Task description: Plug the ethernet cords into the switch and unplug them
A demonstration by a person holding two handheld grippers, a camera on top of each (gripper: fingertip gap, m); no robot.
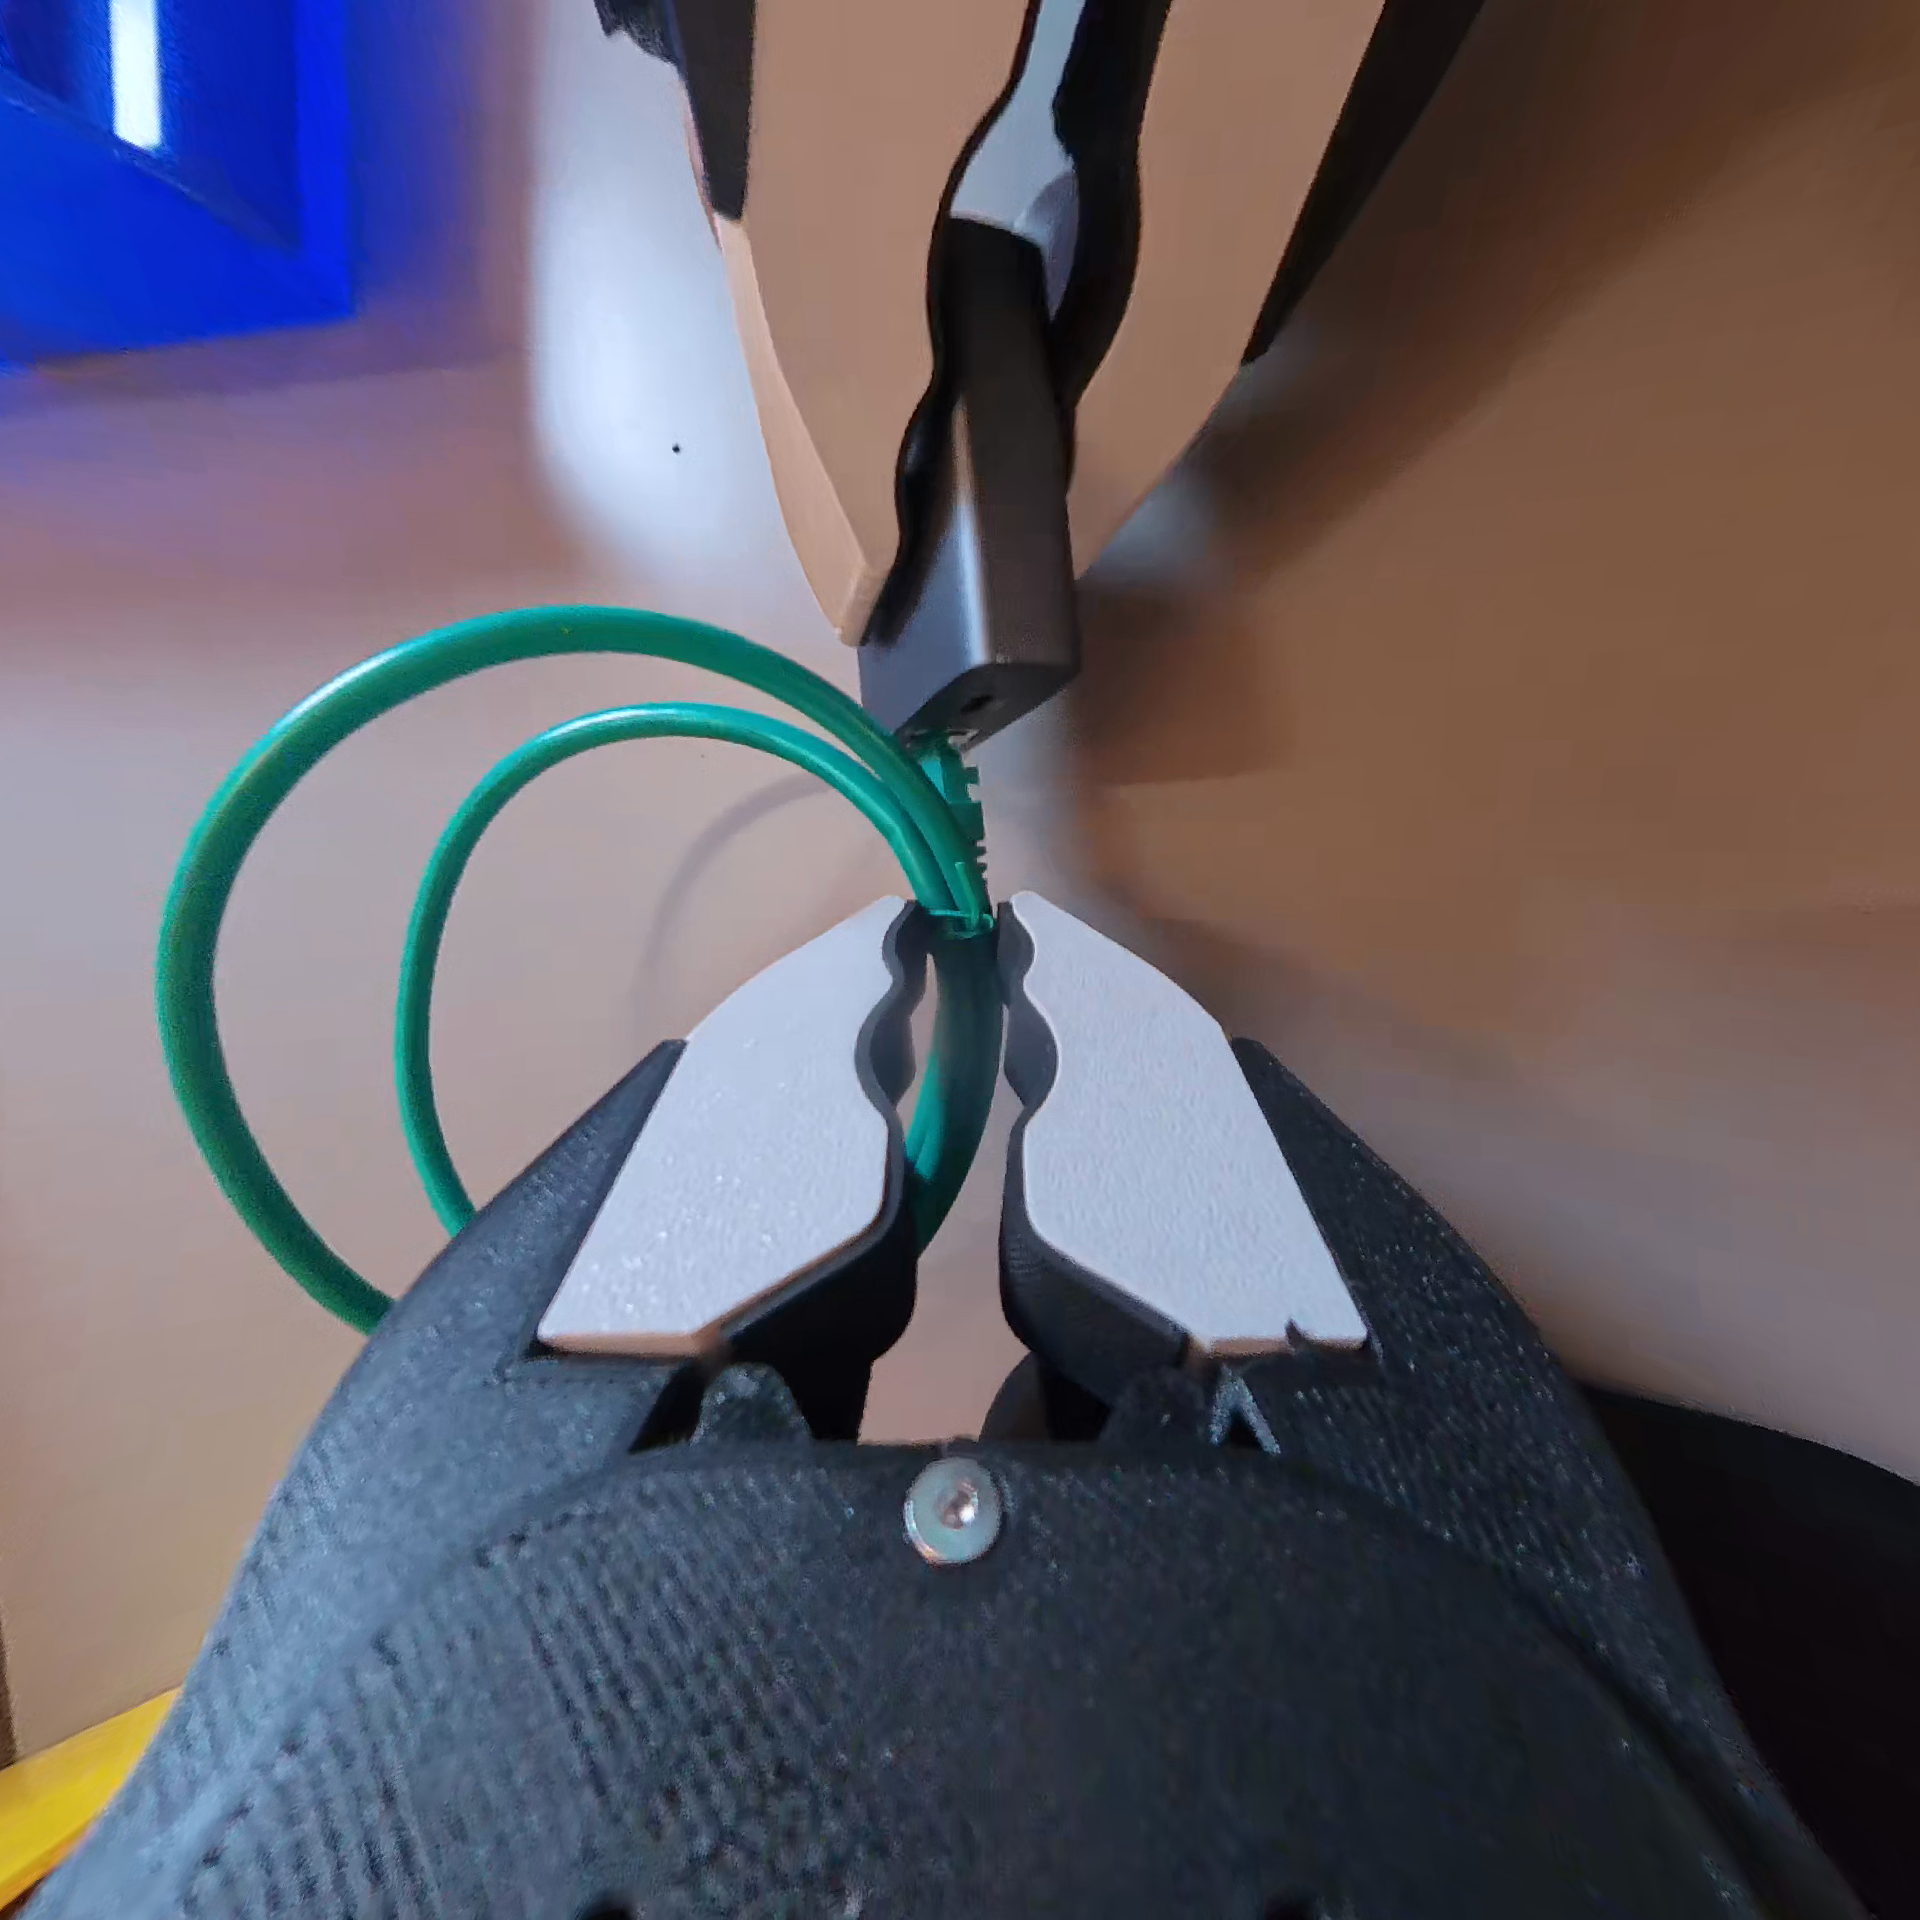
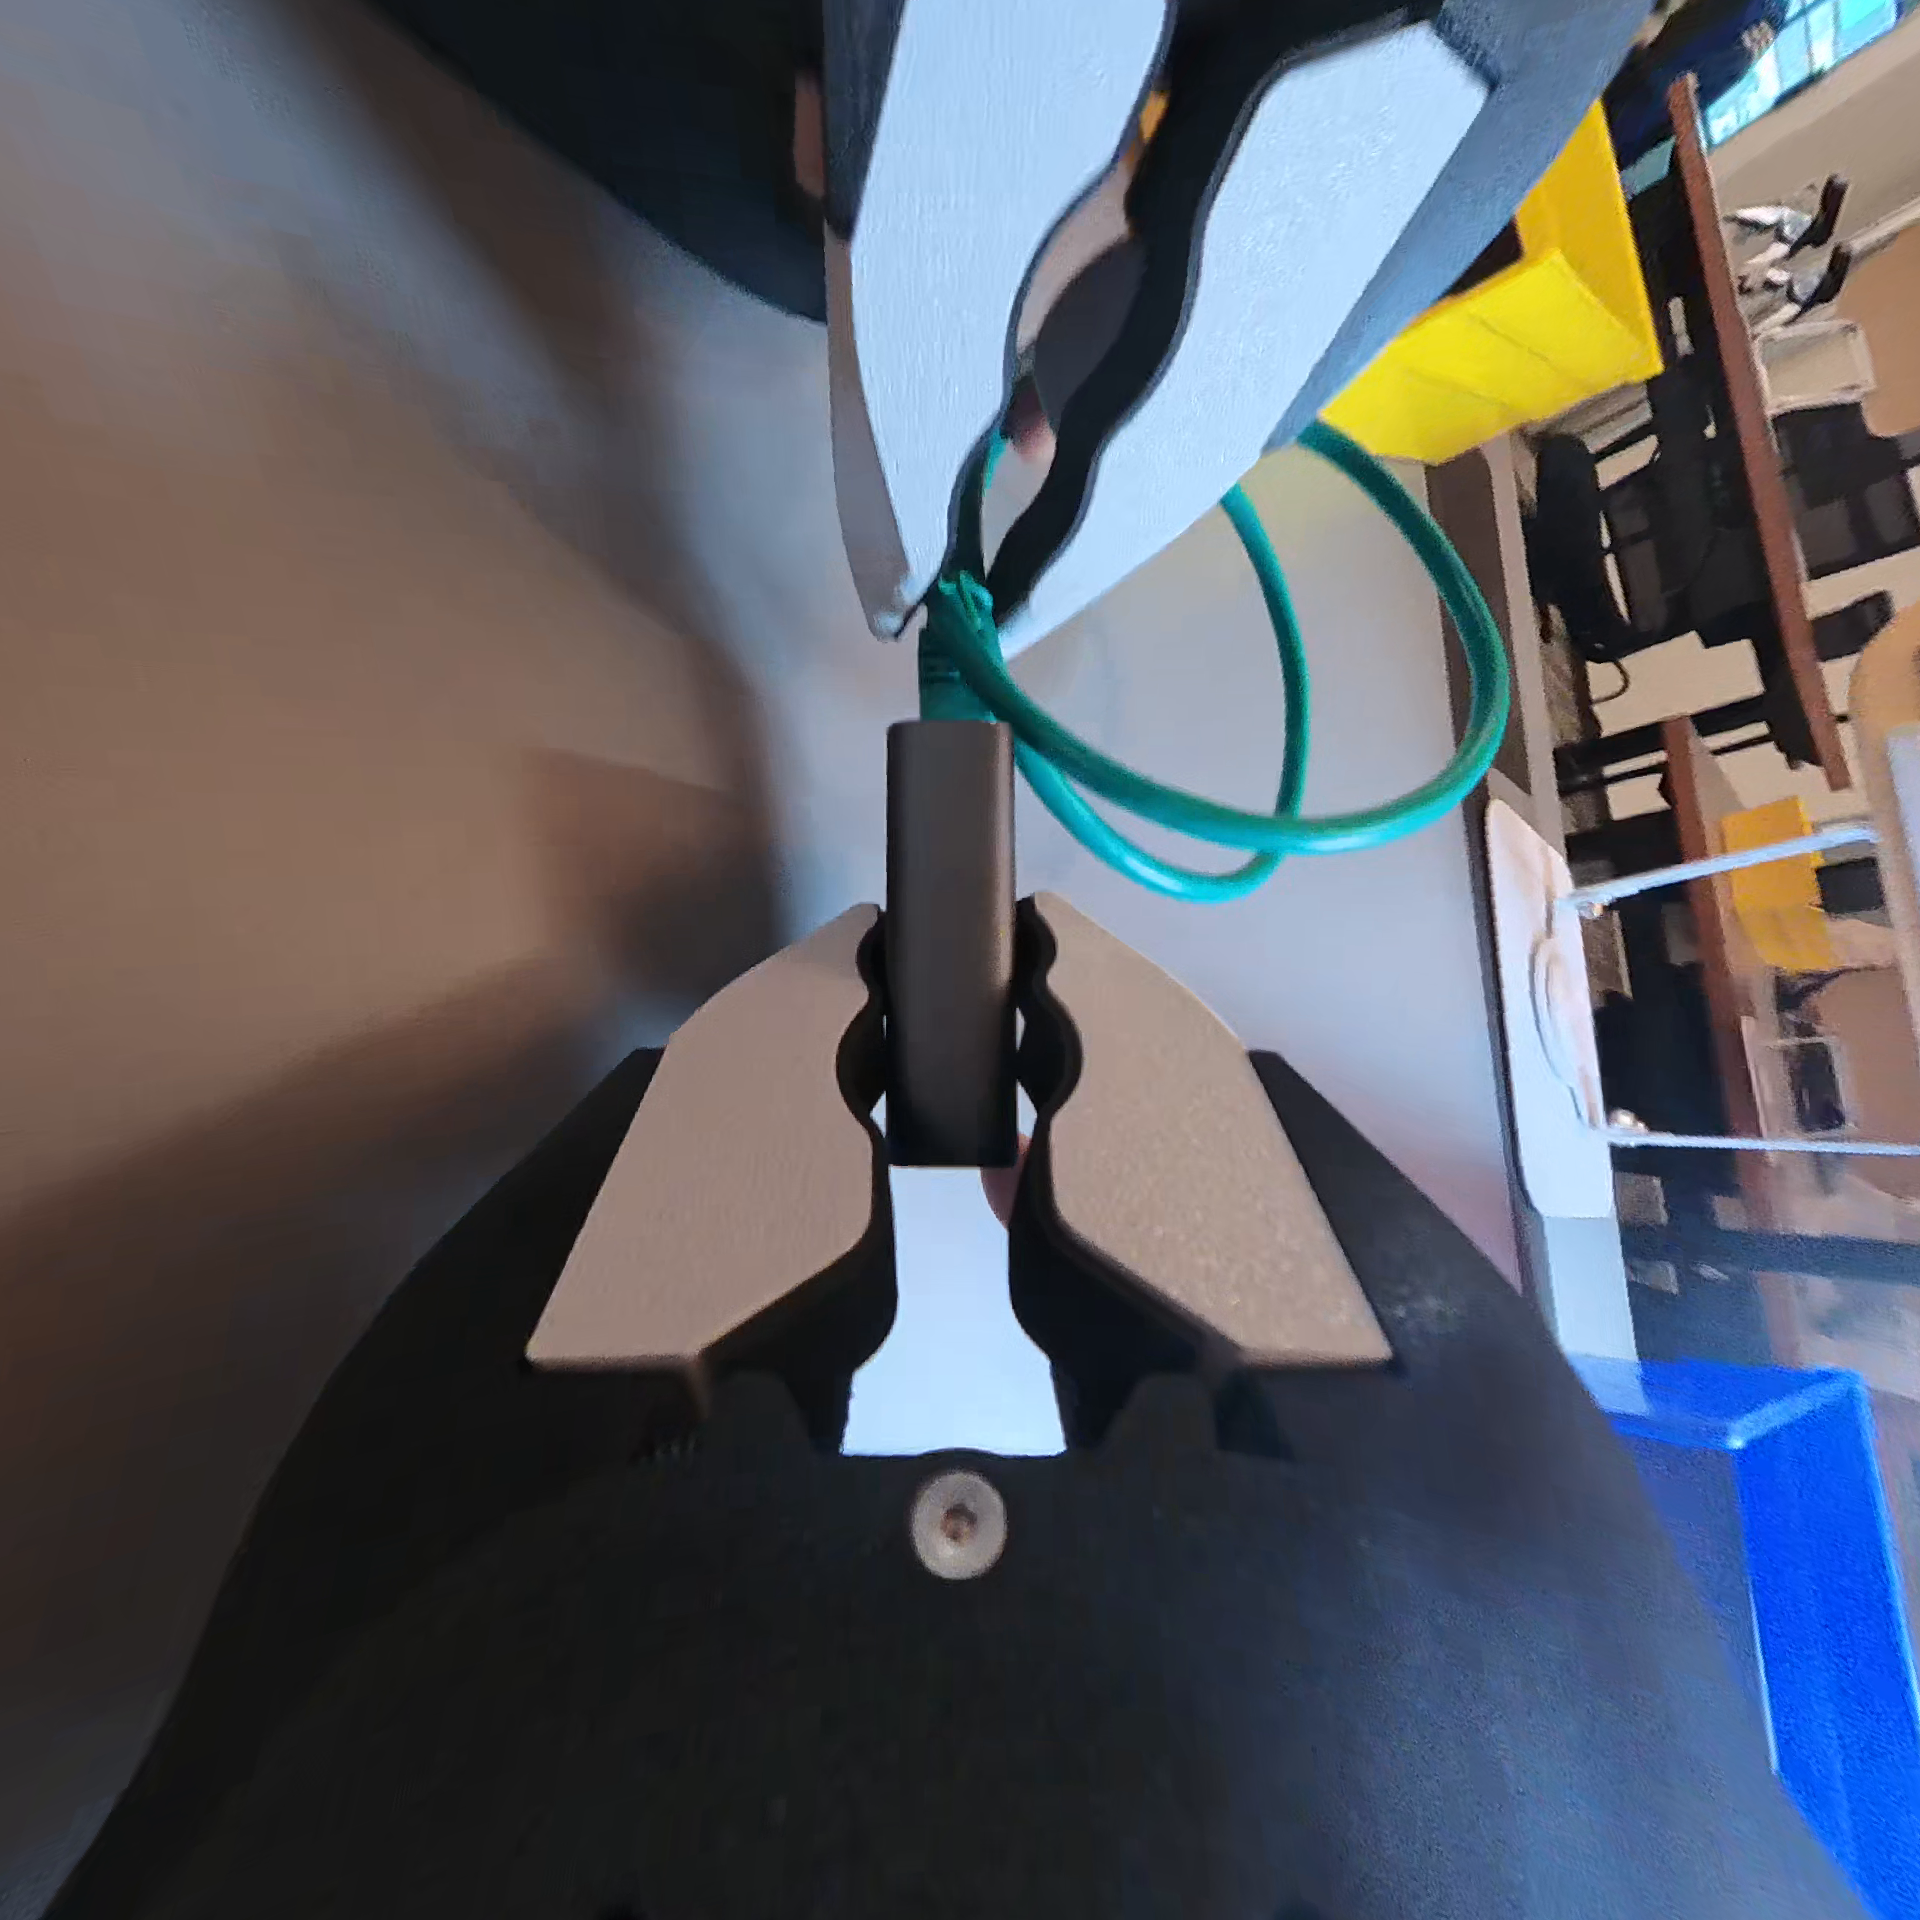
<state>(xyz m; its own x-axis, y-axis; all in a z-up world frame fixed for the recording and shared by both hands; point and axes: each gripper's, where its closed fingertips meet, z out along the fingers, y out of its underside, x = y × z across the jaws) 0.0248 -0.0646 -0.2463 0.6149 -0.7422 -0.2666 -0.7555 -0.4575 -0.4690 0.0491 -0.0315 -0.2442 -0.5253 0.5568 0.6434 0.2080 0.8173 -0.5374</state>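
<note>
My left gripper [image 1: 953,914] is shut on a green ethernet cord [image 1: 940,1060] just behind its plug [image 1: 961,805]. The plug's tip sits in the end face of a dark grey switch [image 1: 997,520]. The cord loops out to the left in two arcs [image 1: 312,790]. My right gripper [image 2: 948,914] is shut on the switch [image 2: 948,935] and holds it in the air, end-on toward the left gripper [image 2: 951,608]. In the right wrist view the green plug [image 2: 948,675] meets the switch's far end. In the left wrist view the right gripper [image 1: 966,623] comes in from above.
A brown table surface [image 1: 1507,831] lies behind both grippers. A blue bin [image 1: 156,208] is at the upper left in the left wrist view and at the lower right in the right wrist view [image 2: 1818,1558]. Yellow bins [image 2: 1507,312] and shelving stand beyond. One gripper's finger ends stand about 5 cm off the other's.
</note>
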